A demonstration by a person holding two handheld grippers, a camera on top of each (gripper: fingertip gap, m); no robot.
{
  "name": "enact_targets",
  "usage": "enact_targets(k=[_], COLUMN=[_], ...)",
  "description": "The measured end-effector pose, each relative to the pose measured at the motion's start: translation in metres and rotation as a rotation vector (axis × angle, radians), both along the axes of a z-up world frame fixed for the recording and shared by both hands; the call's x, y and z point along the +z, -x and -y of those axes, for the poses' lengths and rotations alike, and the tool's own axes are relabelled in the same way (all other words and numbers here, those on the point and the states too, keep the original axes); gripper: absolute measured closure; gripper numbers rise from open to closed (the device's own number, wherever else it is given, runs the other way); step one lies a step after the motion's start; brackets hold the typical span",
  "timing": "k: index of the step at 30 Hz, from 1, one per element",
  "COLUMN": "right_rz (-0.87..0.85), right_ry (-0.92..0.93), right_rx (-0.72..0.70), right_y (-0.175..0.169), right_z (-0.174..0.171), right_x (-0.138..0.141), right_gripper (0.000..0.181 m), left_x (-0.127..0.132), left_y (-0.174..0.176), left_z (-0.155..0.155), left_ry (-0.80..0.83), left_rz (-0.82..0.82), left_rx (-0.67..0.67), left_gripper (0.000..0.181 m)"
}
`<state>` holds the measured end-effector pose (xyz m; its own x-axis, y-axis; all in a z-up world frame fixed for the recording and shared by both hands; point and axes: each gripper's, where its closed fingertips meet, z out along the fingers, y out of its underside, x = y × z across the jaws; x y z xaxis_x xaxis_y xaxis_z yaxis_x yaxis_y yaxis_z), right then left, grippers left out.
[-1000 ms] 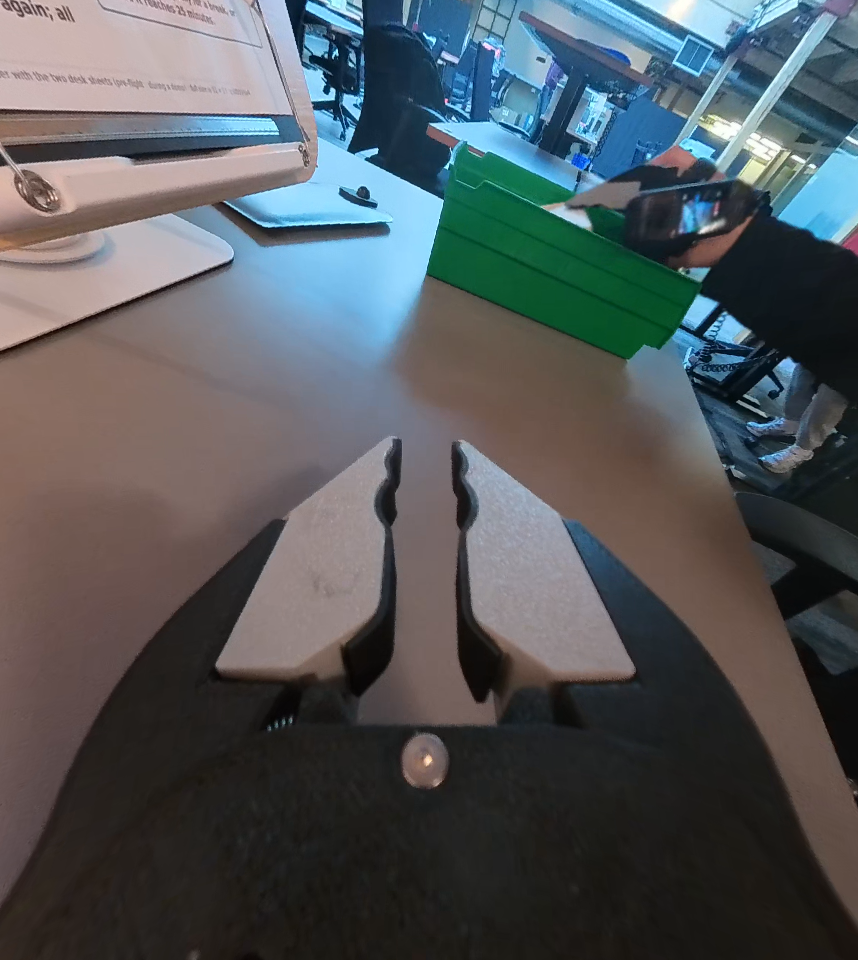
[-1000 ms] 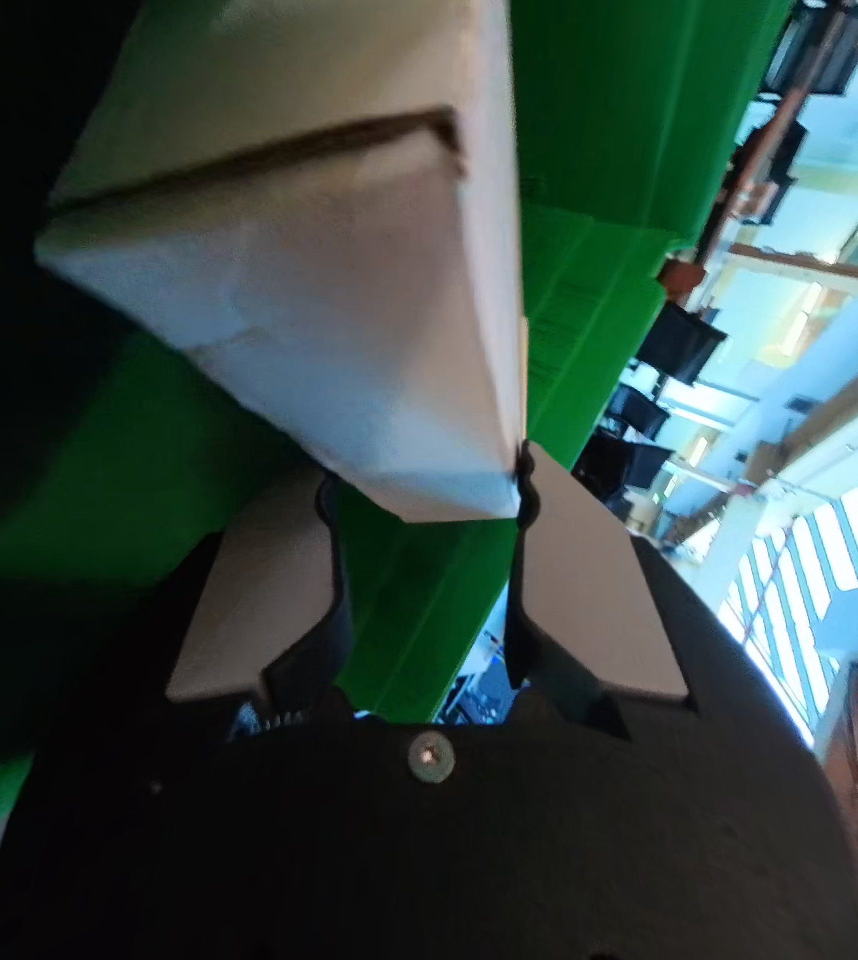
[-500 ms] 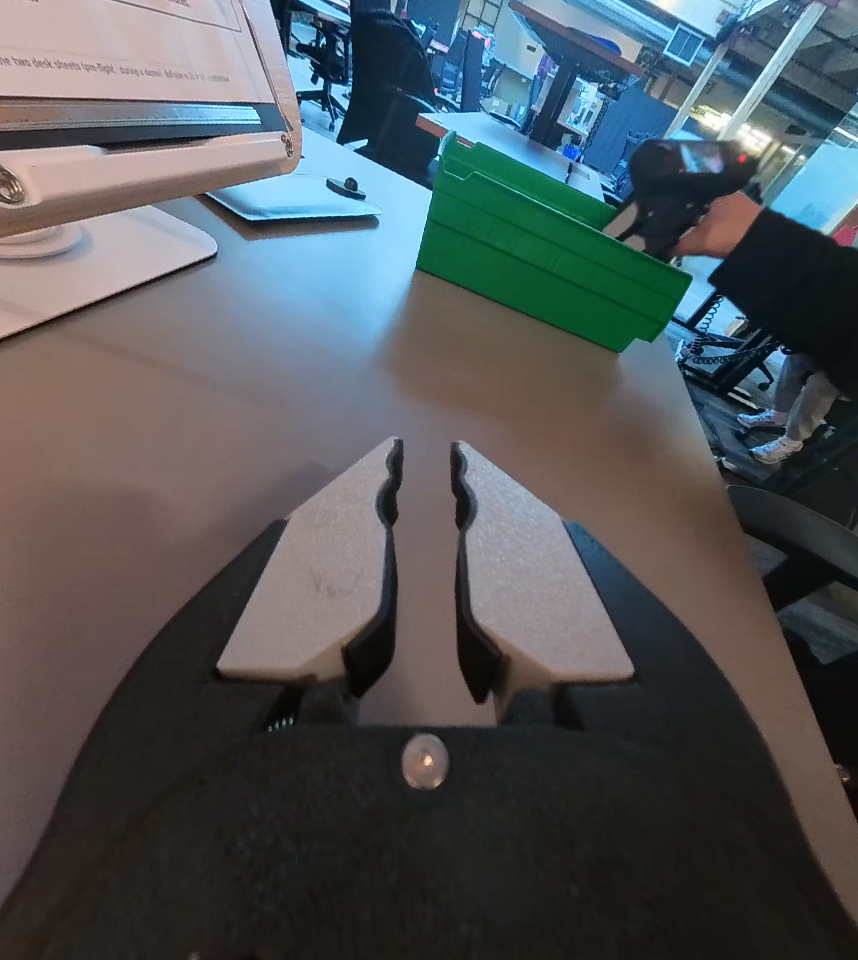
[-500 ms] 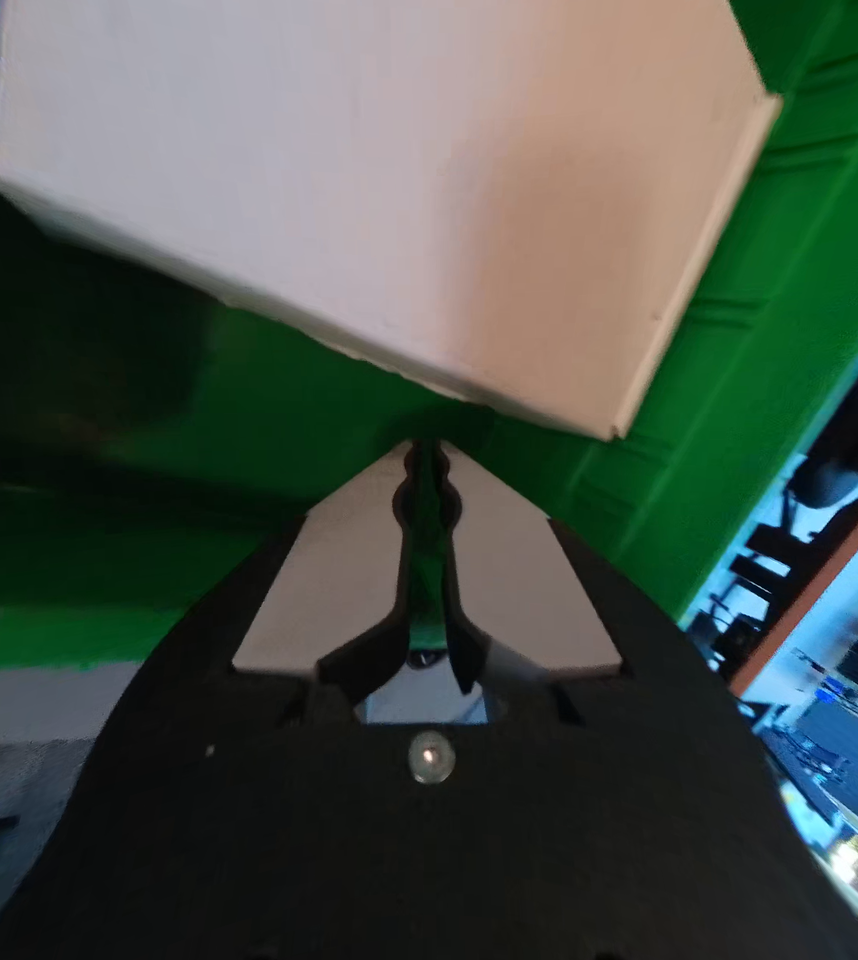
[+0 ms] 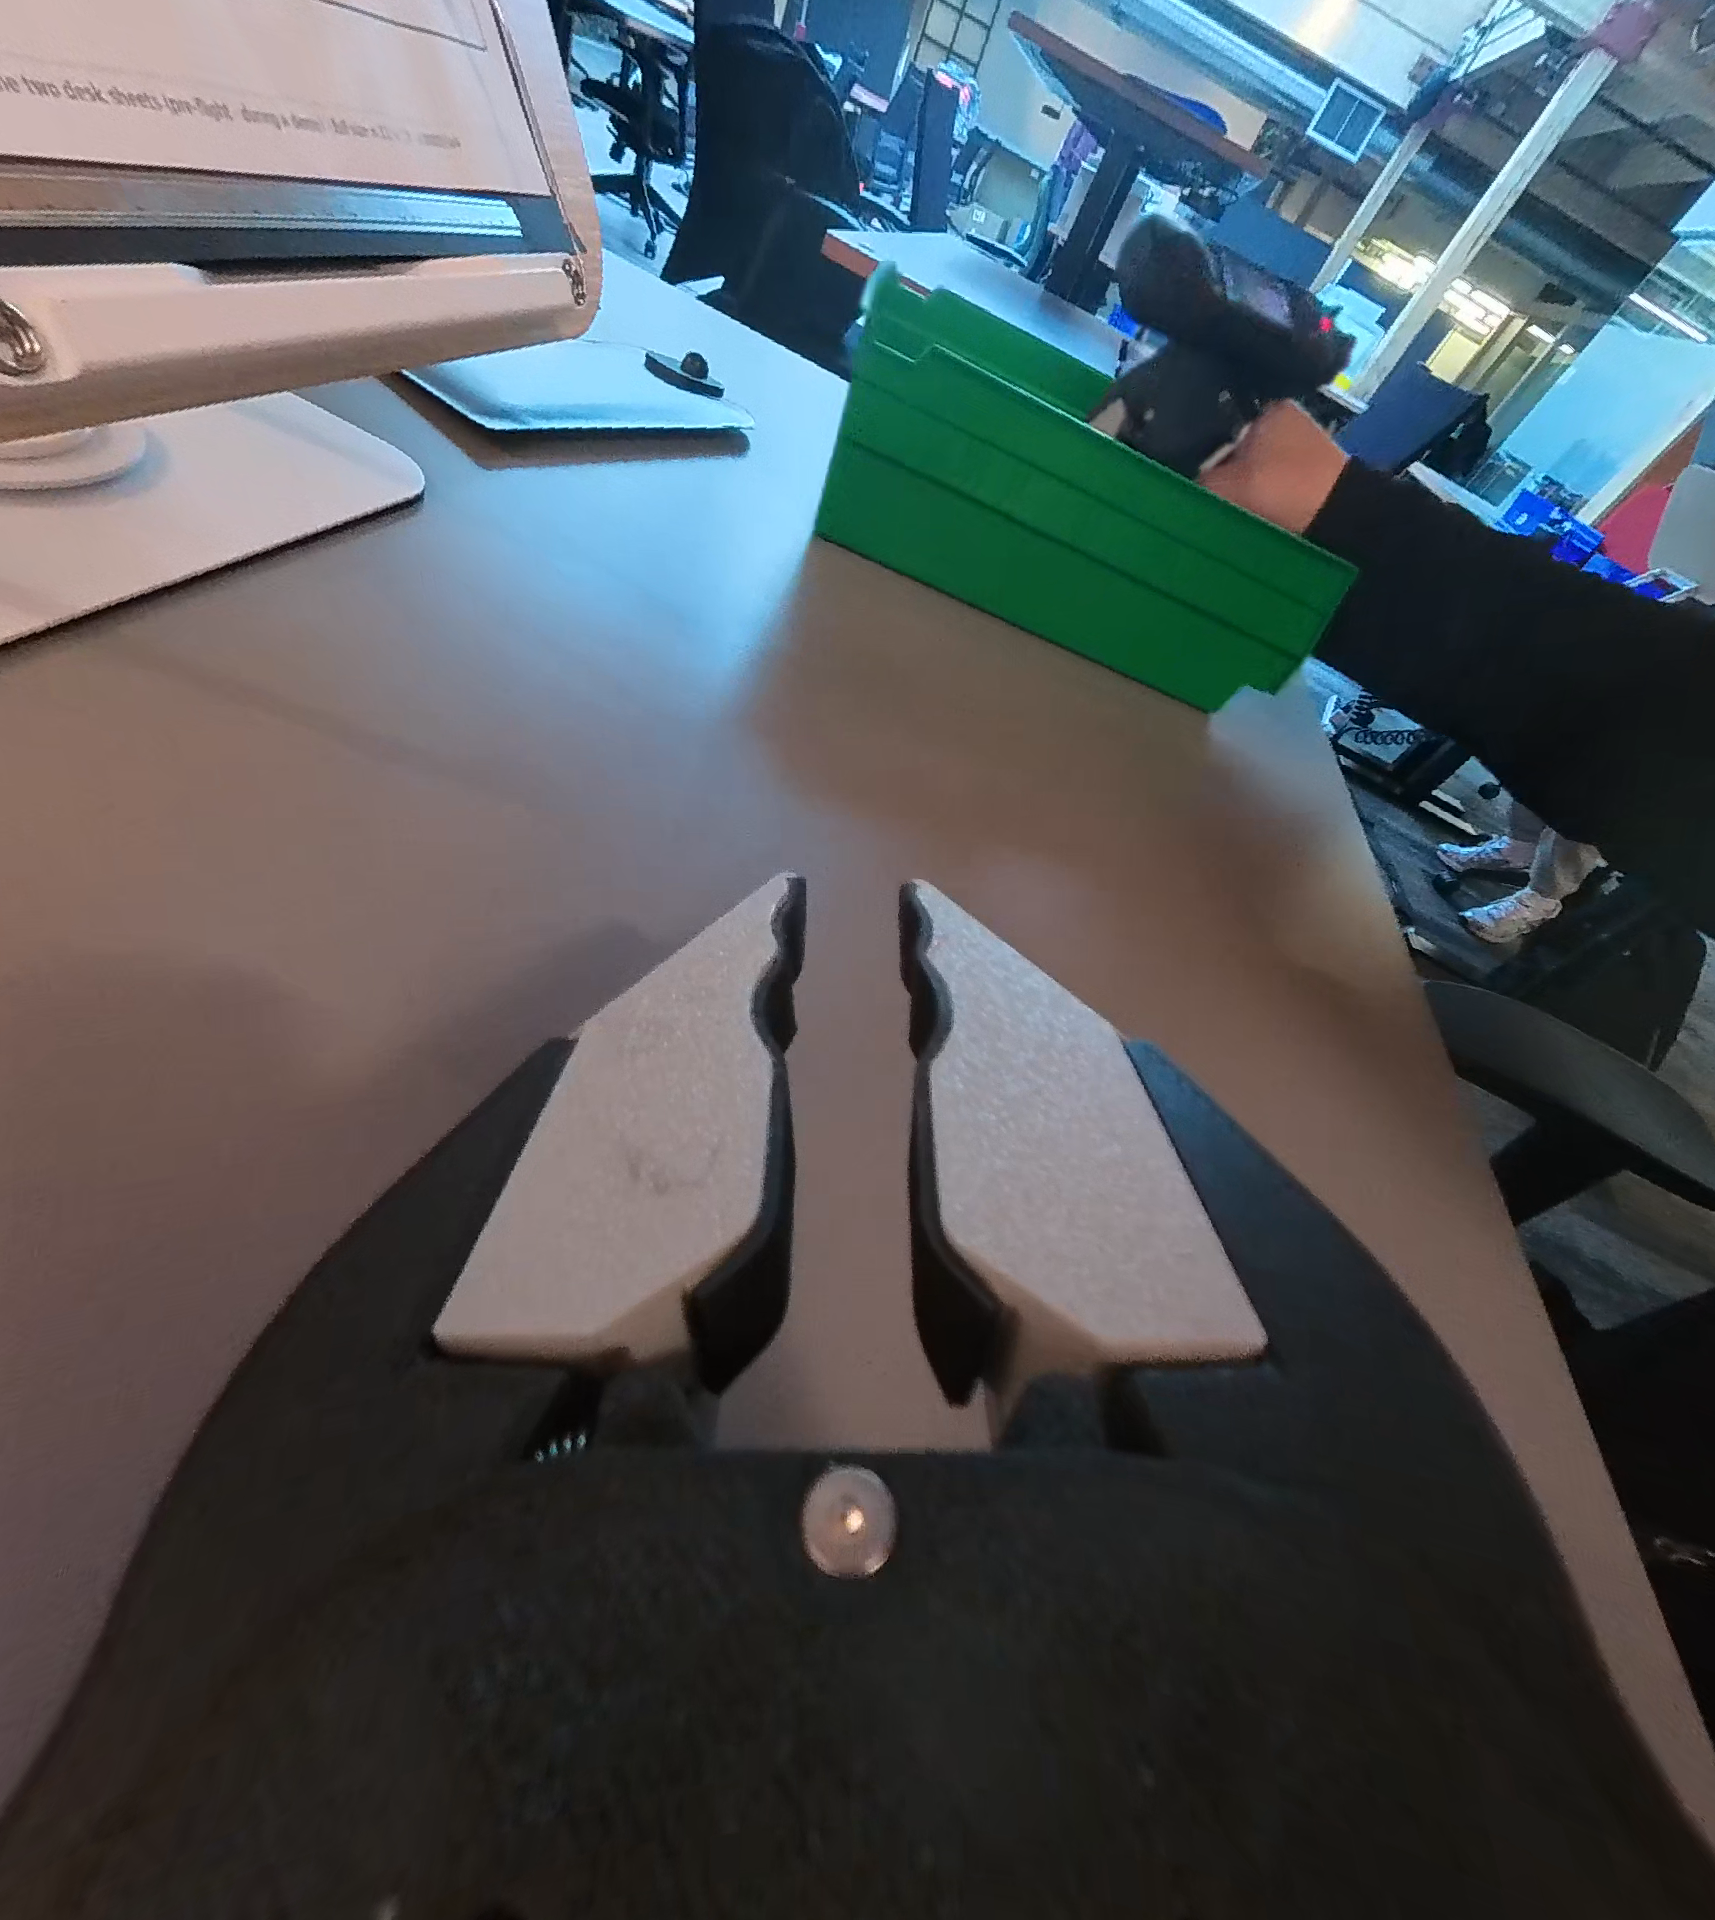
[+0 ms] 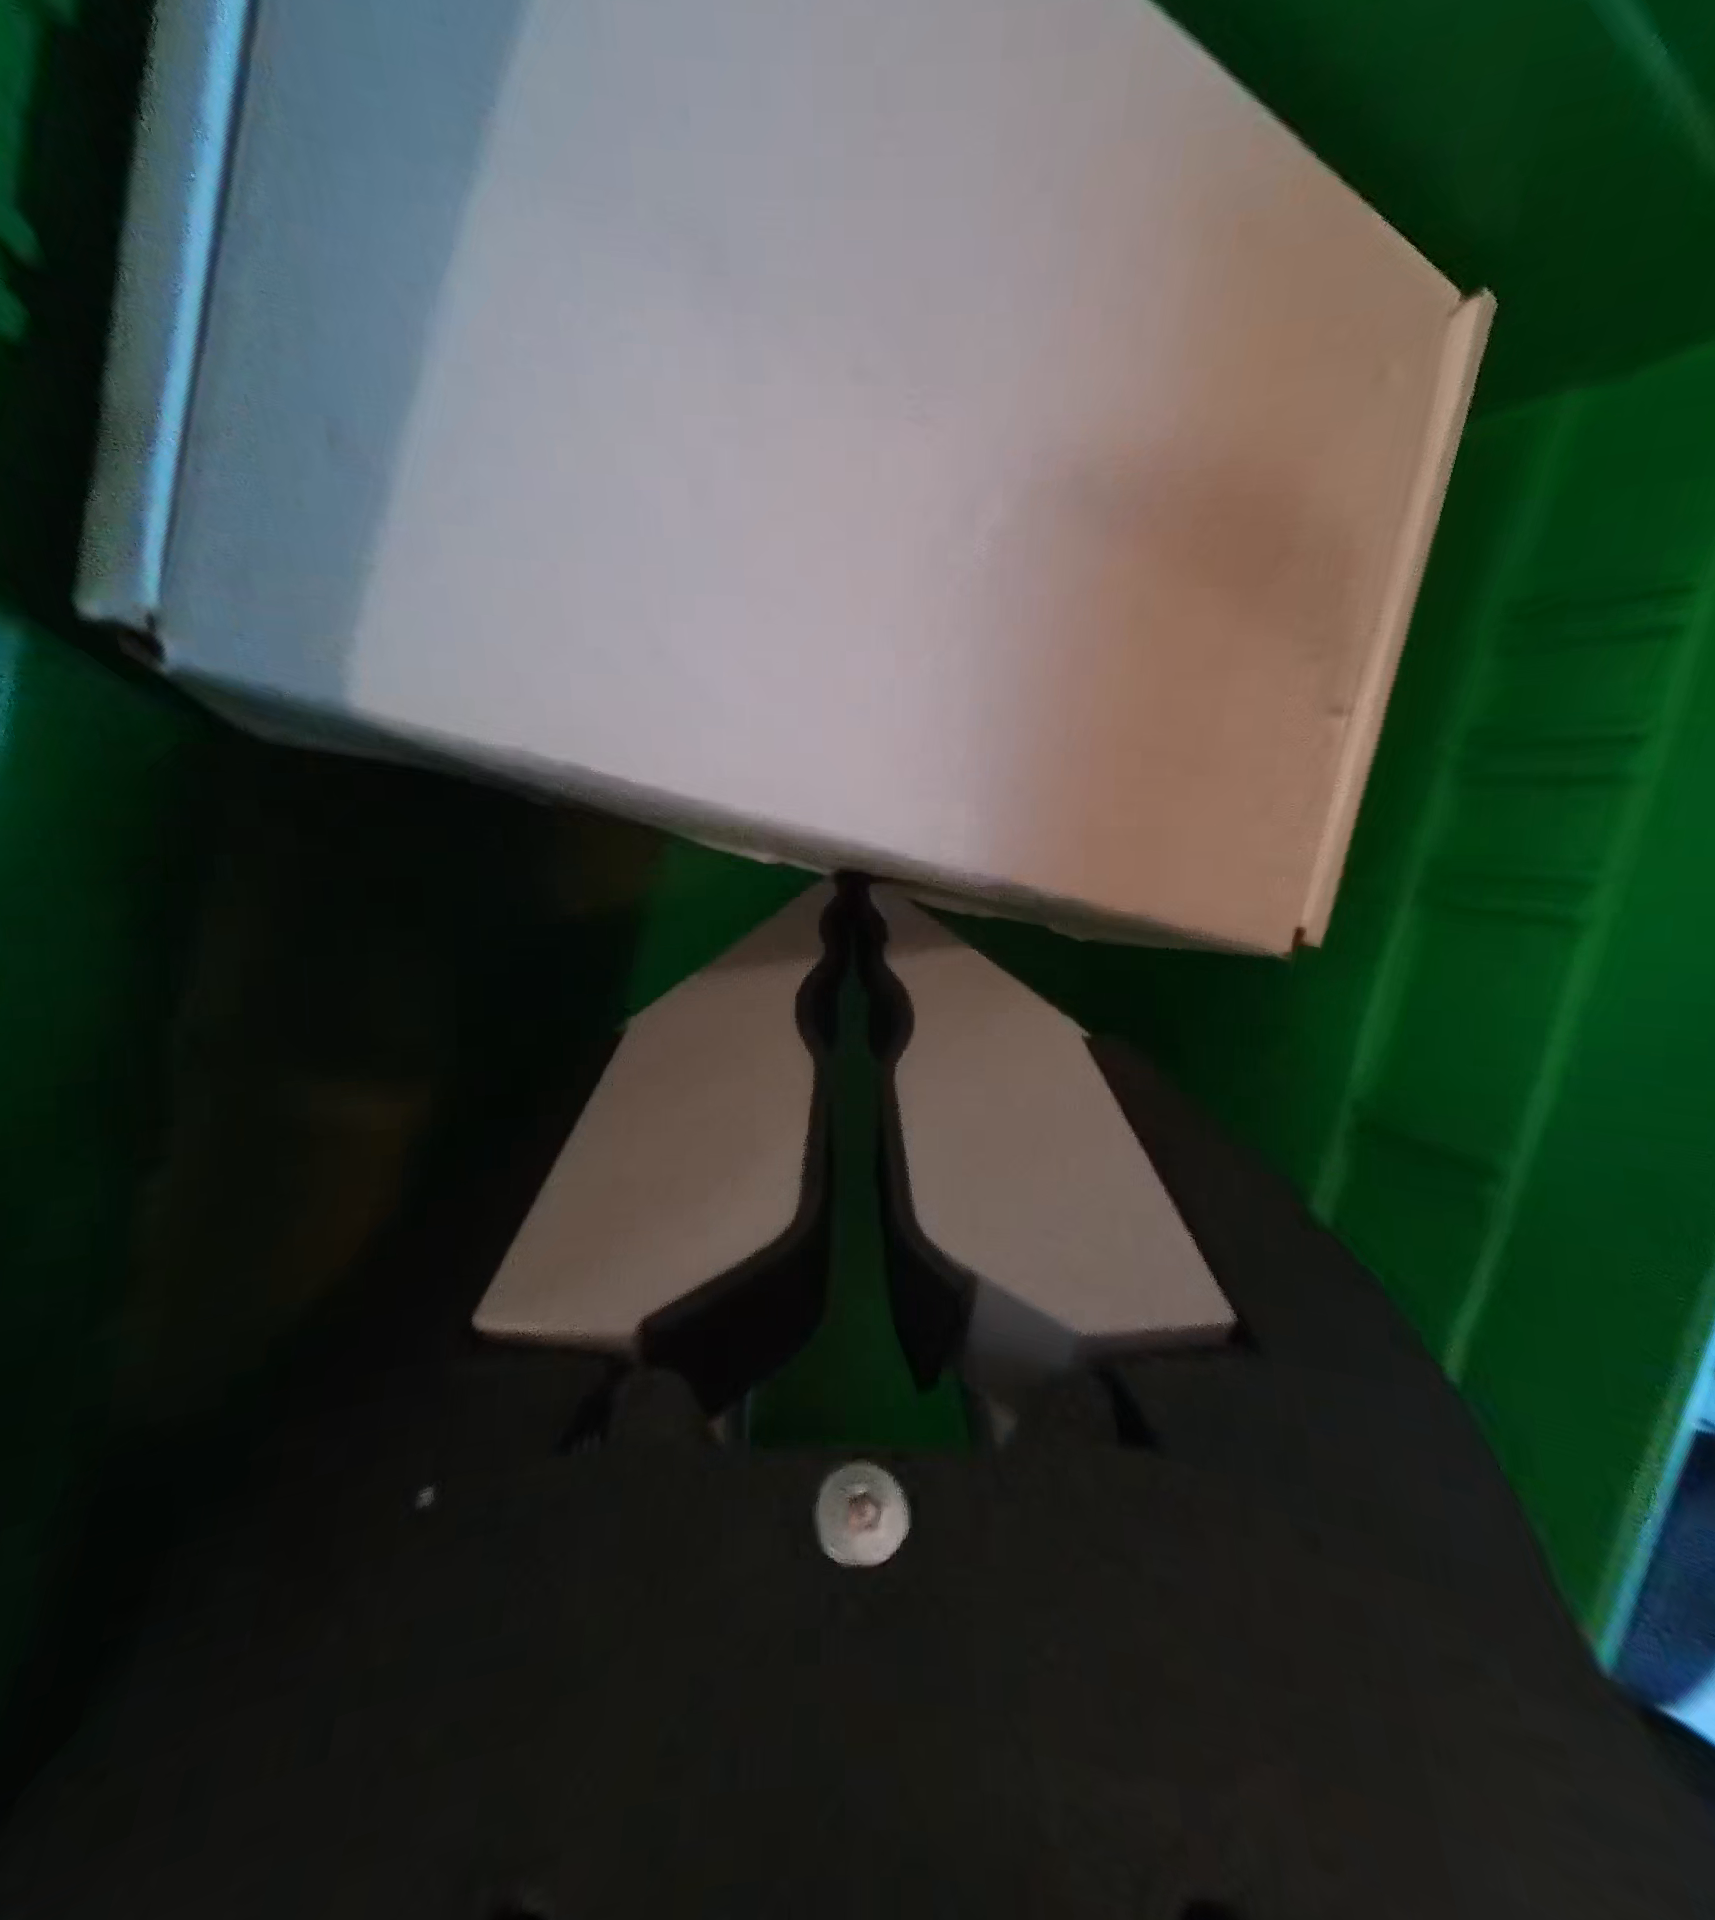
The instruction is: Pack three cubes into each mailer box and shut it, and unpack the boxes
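Only in the right wrist view is the white mailer box (image 6: 780, 468) seen, lying closed inside the green bin (image 6: 1580, 727); the right gripper (image 6: 851, 902) is pressed closed at the box's near edge, empty. In the left wrist view, the left gripper (image 5: 851, 914) is held slightly parted and empty over the table (image 5: 417, 831), with the bin's outside ahead to the right.

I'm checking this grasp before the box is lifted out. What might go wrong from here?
1. The right gripper is shut on only the near edge of the white mailer box, so the box may slip or swing.
2. The box sits inside the green bin, near its walls, and may catch on them.
3. The left gripper is far back over the table, unable to steady it.
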<state>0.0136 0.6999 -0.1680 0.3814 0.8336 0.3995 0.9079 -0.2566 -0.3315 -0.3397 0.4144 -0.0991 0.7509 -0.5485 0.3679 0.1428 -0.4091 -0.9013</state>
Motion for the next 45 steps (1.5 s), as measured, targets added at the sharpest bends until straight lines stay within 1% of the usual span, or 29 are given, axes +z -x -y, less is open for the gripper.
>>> enact_targets(k=[1,4,6,8,9,12,14,16,18,20,23,26,28,30,31,34,37,42,45], right_rz=[-0.042,-0.143,-0.137,-0.156,-0.182,-0.280,-0.343,-0.389,-0.426,-0.514,-0.694,-0.840,-0.884,-0.909,-0.917,-0.917,-0.834,-0.835,-0.874], right_ry=[0.024,0.111,0.066,-0.009,-0.047,-0.187,-0.280,-0.340,-0.341,-0.277,-0.125,0.034,0.076,0.065,0.051,0.033,0.083,0.071,0.101], right_rx=[-0.016,-0.001,-0.031,-0.071,-0.095,-0.125,-0.077,0.008,0.095,0.205,0.369,0.437,0.444,0.439,0.441,0.452,0.484,0.492,0.467], right_y=[0.005,0.016,0.010,0.005,0.005,0.017,0.037,0.066,0.099,0.141,0.210,0.268,0.301,0.326,0.335,0.351,0.356,0.355,0.354], right_z=[0.000,0.011,0.007,0.000,-0.003,-0.002,0.010,0.031,0.059,0.098,0.162,0.200,0.207,0.204,0.201,0.194,0.198,0.200,0.198], right_x=[0.000,0.001,0.009,0.028,0.043,0.098,0.135,0.163,0.177,0.182,0.179,0.159,0.137,0.116,0.107,0.079,0.050,0.051,0.055], right_gripper=[0.181,0.181,0.181,0.178,0.171,0.156,0.143,0.136,0.135,0.135,0.135,0.133,0.127,0.120,0.121,0.124,0.119,0.120,0.117], left_x=[0.000,-0.001,-0.001,-0.002,-0.002,-0.002,-0.001,-0.001,-0.001,-0.001,-0.001,-0.002,-0.001,-0.001,-0.001,-0.002,-0.003,-0.006,-0.007], left_y=[0.000,-0.002,-0.003,-0.004,-0.004,-0.003,-0.001,-0.001,-0.001,-0.001,-0.001,-0.002,-0.002,-0.002,-0.002,-0.002,-0.004,-0.007,-0.007], left_z=[0.000,0.000,0.000,0.000,0.000,-0.002,-0.003,-0.003,-0.003,-0.003,-0.003,-0.003,-0.003,-0.003,-0.003,-0.003,-0.005,-0.006,-0.006], left_ry=[0.001,0.001,-0.001,-0.002,-0.002,-0.004,-0.011,-0.014,-0.015,-0.015,-0.017,-0.023,-0.029,-0.033,-0.033,-0.033,-0.033,-0.035,-0.040], left_rz=[-0.001,-0.012,-0.022,-0.029,-0.031,-0.037,-0.039,-0.041,-0.044,-0.049,-0.057,-0.071,-0.078,-0.082,-0.082,-0.089,-0.105,-0.149,-0.177], left_rx=[-0.003,-0.008,-0.009,-0.009,-0.008,0.010,0.023,0.027,0.029,0.031,0.031,0.035,0.040,0.044,0.044,0.043,0.037,0.041,0.053], left_gripper=[0.165,0.165,0.165,0.165,0.165,0.160,0.157,0.157,0.157,0.157,0.157,0.157,0.157,0.157,0.157,0.158,0.158,0.159,0.157])
